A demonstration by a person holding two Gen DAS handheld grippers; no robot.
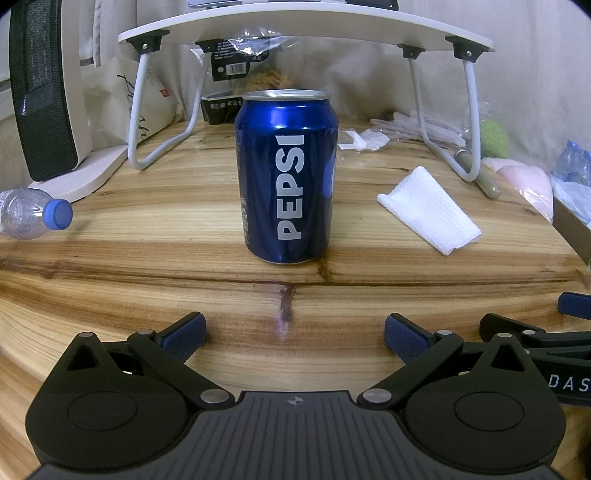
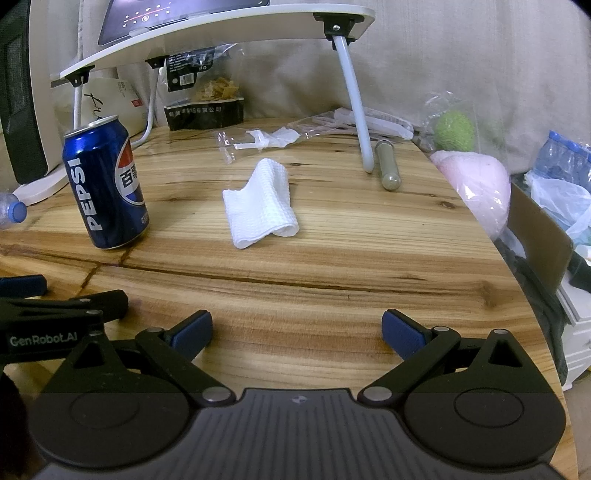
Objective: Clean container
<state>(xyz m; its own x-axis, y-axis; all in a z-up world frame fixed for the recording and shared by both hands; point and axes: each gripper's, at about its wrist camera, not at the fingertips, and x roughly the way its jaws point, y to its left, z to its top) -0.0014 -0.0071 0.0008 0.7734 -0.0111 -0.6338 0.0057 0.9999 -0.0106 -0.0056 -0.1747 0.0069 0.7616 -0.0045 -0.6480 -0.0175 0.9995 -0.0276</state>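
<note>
A blue Pepsi can (image 1: 290, 177) stands upright on the wooden table (image 1: 147, 266), straight ahead of my left gripper (image 1: 294, 338), which is open with nothing between its blue pads. The can (image 2: 105, 184) appears at the left in the right wrist view. A folded white paper towel (image 2: 260, 203) lies flat on the table right of the can, ahead of my right gripper (image 2: 297, 334). That gripper is open and holds nothing. In the left wrist view the towel (image 1: 430, 210) sits to the right, and part of the right gripper (image 1: 535, 332) shows at the right edge.
A white folding lap desk (image 1: 306, 26) stands over the back of the table. An empty plastic bottle (image 1: 35, 212) lies at the left. A heater (image 1: 44, 85), snack bags (image 2: 203, 92), plastic wrappers (image 2: 266, 138), a grey tube (image 2: 388, 168) and a green ball (image 2: 454, 131) sit around the back and right.
</note>
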